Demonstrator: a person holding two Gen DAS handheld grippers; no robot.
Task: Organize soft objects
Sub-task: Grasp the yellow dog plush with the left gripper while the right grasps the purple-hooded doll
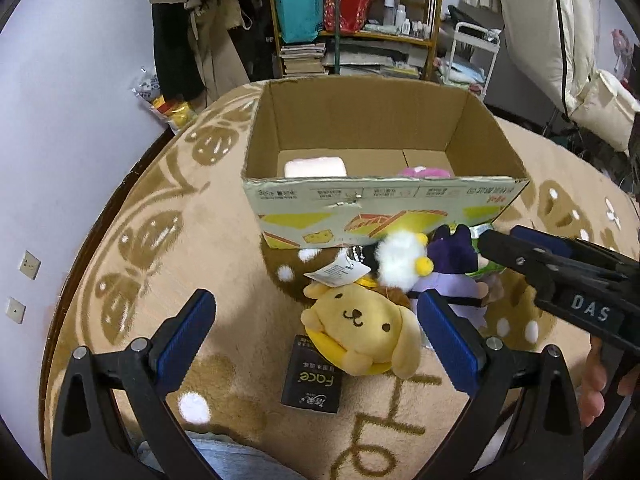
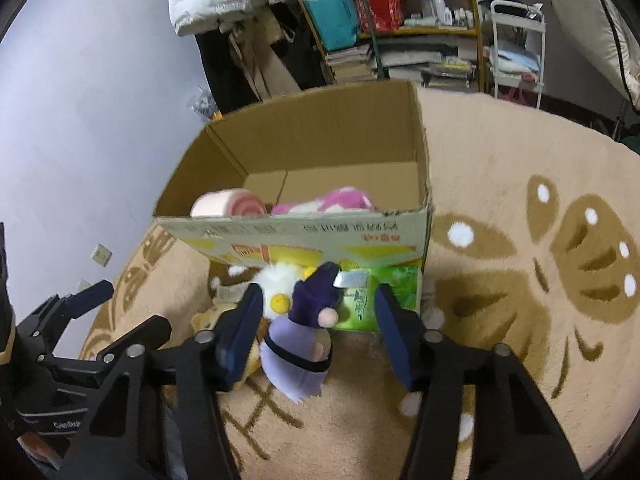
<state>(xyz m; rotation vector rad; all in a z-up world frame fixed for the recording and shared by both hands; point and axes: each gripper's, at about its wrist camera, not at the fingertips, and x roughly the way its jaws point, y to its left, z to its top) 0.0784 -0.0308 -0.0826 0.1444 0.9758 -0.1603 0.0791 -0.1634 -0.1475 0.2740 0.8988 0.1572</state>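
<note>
my left gripper point(image 1: 316, 332) hung spread over the yellow dog plush point(image 1: 360, 330) at lower centre; only the right view showed my right gripper point(image 2: 318, 320) spread around the purple plush point(image 2: 304, 328), not pinching.

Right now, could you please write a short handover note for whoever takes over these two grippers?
Left gripper: open, around the yellow dog plush, not gripping.
Right gripper: fingers straddle the purple plush, right pad clear of it.
Done: pink roll and pink-white plush sit in the cardboard box.
Left: both plushies, the white pompom toy, and maybe the black tissue pack, on the rug in front.
</note>
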